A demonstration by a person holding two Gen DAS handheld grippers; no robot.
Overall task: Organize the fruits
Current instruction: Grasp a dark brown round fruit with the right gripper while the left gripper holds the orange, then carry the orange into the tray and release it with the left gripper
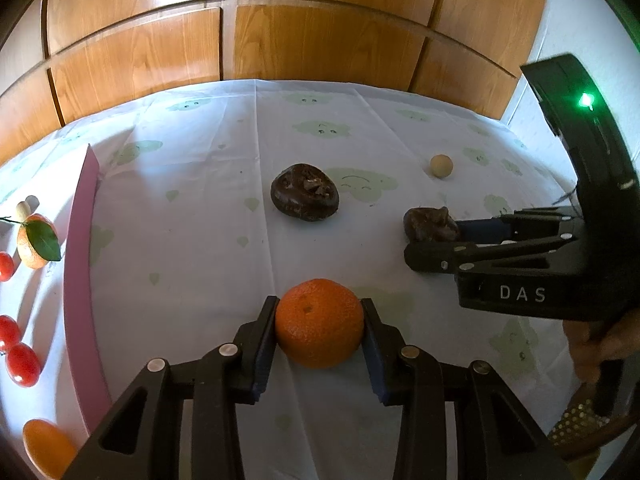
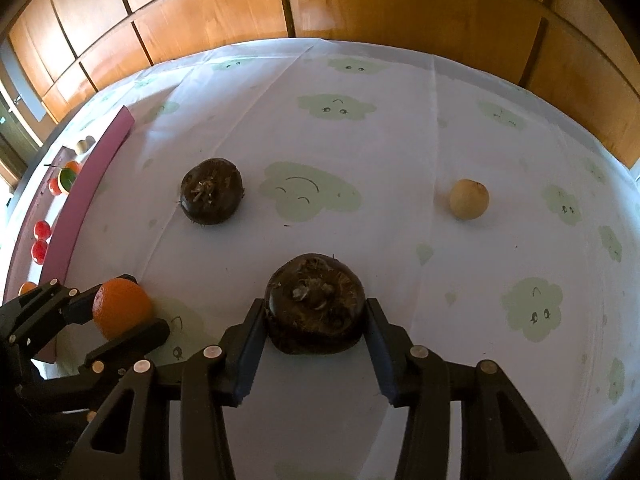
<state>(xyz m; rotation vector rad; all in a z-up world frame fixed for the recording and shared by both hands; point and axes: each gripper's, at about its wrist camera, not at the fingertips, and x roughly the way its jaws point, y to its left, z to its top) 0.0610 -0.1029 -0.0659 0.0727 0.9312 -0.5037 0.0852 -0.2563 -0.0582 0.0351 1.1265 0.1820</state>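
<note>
Two black two-finger grippers on a table with a white cloth point(image 2: 400, 152) printed with pale green smiling clouds. Left gripper point(image 1: 319, 330) clamped on a round orange mandarin point(image 1: 319, 322): both blue-padded fingers point(image 1: 264, 344) press its sides, and the fruit rests on the cloth. Same grip from the right wrist view, mandarin point(image 2: 120, 312) between the left gripper's point(image 2: 124, 312) black fingers at lower left. Right gripper point(image 2: 316, 320) has a dark brown, flattish round fruit with a rough fibrous top point(image 2: 316, 304) between its fingers; pads sit against both sides and the fruit sits on the cloth. From the left wrist view the right gripper point(image 1: 434, 236) comes in from the right, its brown fruit point(image 1: 430, 224) at the fingertips, "DAS" lettering on its body, part of a hand point(image 1: 600, 344) on its handle.

Second dark brown flattish fruit point(image 2: 212, 192) lies loose on the cloth, farther back and left of the held one, well apart from both grippers. Small tan round fruit point(image 2: 469, 199) lies alone to the back right.

Pink low-walled tray point(image 1: 82, 264) along the left edge. Beyond its wall: an orange mandarin with a green leaf point(image 1: 34, 246), small red tomato-like fruits point(image 1: 22, 364), another orange fruit point(image 1: 48, 448) at the near corner. Wooden cabinet panels point(image 1: 320, 40) behind the table.
</note>
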